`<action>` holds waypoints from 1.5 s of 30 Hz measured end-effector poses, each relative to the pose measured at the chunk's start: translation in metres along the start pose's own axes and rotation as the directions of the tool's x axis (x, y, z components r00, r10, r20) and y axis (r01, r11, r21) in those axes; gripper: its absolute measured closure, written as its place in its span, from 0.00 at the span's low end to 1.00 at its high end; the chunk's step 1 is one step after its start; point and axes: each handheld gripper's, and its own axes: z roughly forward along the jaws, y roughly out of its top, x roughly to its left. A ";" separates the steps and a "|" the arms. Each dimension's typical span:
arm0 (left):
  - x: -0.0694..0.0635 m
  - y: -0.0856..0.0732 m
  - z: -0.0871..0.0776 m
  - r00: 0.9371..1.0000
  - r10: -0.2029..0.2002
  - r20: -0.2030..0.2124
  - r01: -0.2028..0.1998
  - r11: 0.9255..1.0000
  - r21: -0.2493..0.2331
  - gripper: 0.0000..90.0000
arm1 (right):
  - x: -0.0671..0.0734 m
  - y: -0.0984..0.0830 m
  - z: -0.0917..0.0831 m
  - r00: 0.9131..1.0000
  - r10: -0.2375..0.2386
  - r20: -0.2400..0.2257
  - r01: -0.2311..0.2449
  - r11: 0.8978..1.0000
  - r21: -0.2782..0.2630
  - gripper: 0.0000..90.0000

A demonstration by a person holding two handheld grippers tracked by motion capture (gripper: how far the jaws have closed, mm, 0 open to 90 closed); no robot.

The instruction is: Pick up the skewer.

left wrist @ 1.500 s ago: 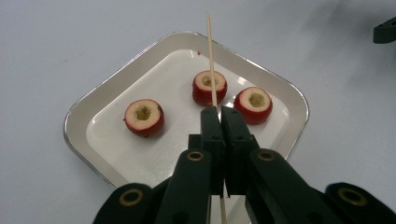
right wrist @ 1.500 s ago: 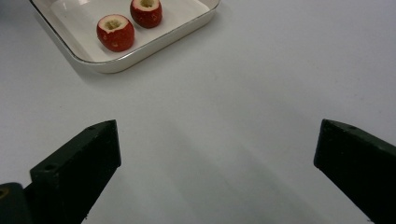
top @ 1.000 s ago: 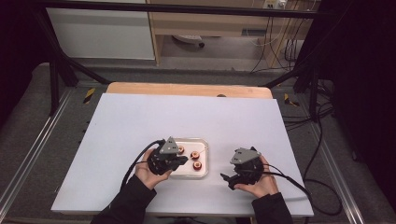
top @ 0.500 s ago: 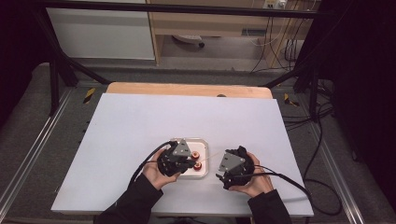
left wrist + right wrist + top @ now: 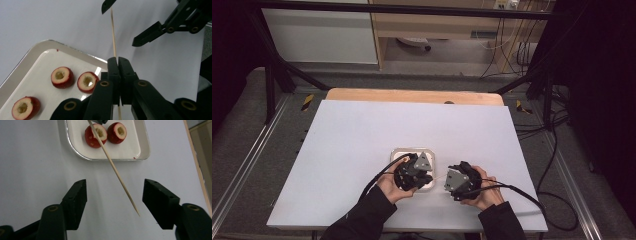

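Note:
My left gripper (image 5: 118, 60) is shut on a thin wooden skewer (image 5: 113, 37), which sticks out past its jaws toward my right gripper (image 5: 120, 25). In the right gripper view the skewer (image 5: 117, 173) slants down between the jaws of the right gripper (image 5: 115, 187), touching neither pad. Those jaws have just been closing and still stand apart. Below lies a small white tray (image 5: 32, 53) with halved, cored red fruits (image 5: 62, 77); two fruits (image 5: 95, 135) appear past the skewer. From above, the left gripper (image 5: 414, 175) hangs over the tray's (image 5: 399, 151) right side and the right gripper (image 5: 457, 182) faces it.
The tray sits near the front middle of a pale table sheet (image 5: 362, 140). A wooden strip (image 5: 412, 95) runs along the far edge. Cables (image 5: 522, 192) trail right off the table. Black frame legs (image 5: 272, 70) stand at the back corners.
The left hand has moved right across the tray toward the right gripper. The right gripper has turned to face it and stayed about where it was.

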 end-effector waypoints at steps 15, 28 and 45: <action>-0.010 0.011 0.013 0.999 0.033 0.043 -0.034 0.999 0.012 0.98 | 0.005 -0.005 0.001 0.971 -0.238 0.007 0.238 0.971 0.005 0.84; -0.009 0.010 0.014 0.998 0.027 0.051 -0.028 0.999 0.016 0.98 | 0.009 -0.006 0.000 0.927 -0.376 0.007 0.376 0.927 -0.004 0.98; 0.009 0.018 0.016 0.992 -0.080 0.098 0.060 0.979 0.196 0.75 | 0.012 0.002 -0.001 0.851 -0.524 0.045 0.517 0.849 0.103 0.99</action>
